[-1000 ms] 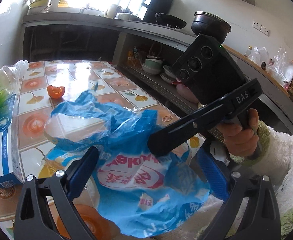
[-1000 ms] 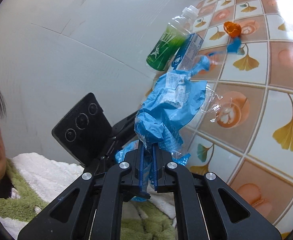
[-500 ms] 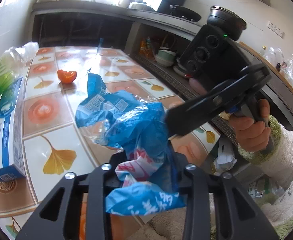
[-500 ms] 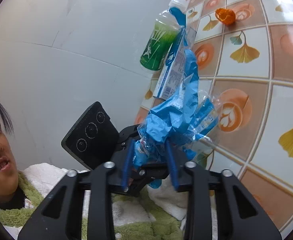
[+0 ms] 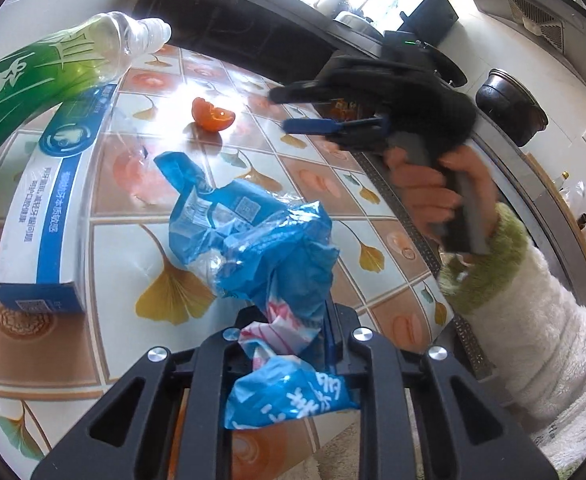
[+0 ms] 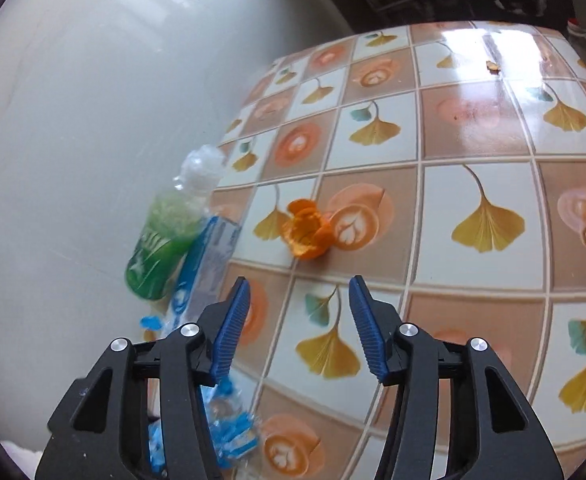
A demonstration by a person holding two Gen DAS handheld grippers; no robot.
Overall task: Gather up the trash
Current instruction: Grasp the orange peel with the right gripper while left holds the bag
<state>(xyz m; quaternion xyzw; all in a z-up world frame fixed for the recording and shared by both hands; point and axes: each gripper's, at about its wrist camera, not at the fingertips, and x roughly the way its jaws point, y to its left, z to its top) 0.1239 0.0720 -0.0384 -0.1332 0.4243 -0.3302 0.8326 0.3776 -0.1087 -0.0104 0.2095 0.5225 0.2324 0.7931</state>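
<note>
My left gripper (image 5: 293,330) is shut on a crumpled blue plastic bag (image 5: 261,248), held just above the tiled table (image 5: 365,204). A bit of the bag (image 6: 229,436) shows low in the right wrist view. My right gripper (image 6: 299,320) is open and empty, pointing at an orange peel (image 6: 307,232) a short way ahead on the table. It also shows in the left wrist view (image 5: 333,124), hovering beyond the bag near the peel (image 5: 212,117). A green plastic bottle (image 5: 49,80) and a blue-white carton (image 5: 49,216) lie by the wall.
A white wall (image 6: 93,120) borders the table on the bottle's side. A kitchen counter (image 5: 533,184) with pots and shelves runs beyond the table's far edge. The bottle (image 6: 165,240) and carton (image 6: 209,264) lie left of the peel.
My right gripper let go of the blue bag, opened and swung away toward the orange peel. My left gripper closed on the bag and now holds it alone.
</note>
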